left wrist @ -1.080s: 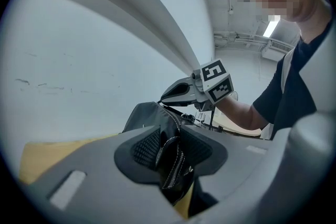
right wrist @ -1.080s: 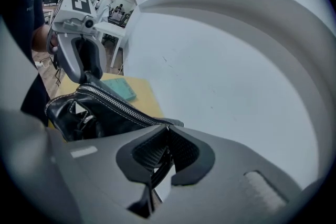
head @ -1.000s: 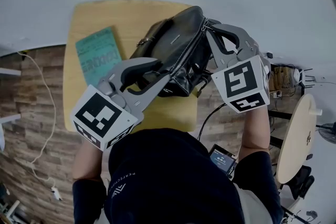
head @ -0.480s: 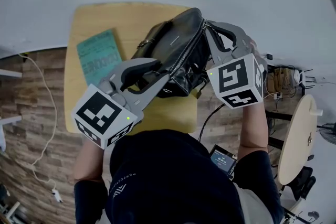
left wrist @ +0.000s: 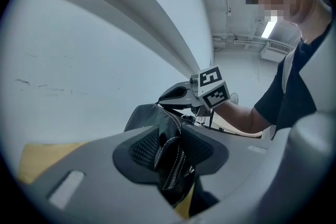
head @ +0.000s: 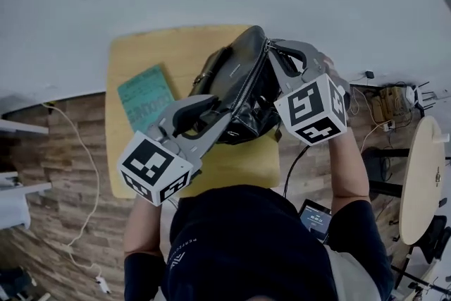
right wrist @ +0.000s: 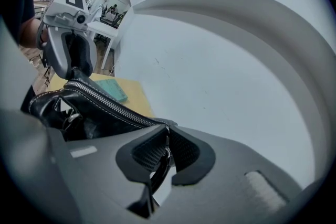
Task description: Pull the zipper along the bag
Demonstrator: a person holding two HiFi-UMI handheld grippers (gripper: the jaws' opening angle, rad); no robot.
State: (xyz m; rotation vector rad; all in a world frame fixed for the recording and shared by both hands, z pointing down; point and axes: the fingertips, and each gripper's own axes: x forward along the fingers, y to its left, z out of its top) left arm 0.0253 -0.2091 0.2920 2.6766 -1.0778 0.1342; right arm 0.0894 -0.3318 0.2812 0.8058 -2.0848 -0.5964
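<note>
A black leather bag point(head: 236, 77) lies on a yellow table point(head: 141, 60), with its zipper point(head: 250, 81) running along the top. My left gripper point(head: 222, 111) has its jaws round the bag's near end point(left wrist: 168, 157). They have just been opening. The leather fold still sits between the pads, and a thin dark gap shows at the left pad. My right gripper point(head: 270, 49) is at the bag's far end, shut on the small metal zipper pull point(right wrist: 164, 153). In the right gripper view the zipper teeth point(right wrist: 105, 102) look closed along the bag point(right wrist: 89, 113).
A teal booklet point(head: 144, 99) lies on the table left of the bag. A white wall stands just behind the table. A round pale table point(head: 423, 180) stands at the right. A cable point(head: 77, 173) trails over the wooden floor, and a small screen point(head: 315, 218) sits by my right arm.
The head view has shifted, so table and bag sit lower in the picture. Both grippers remain at the bag's two ends. The right gripper's cube has tilted a little.
</note>
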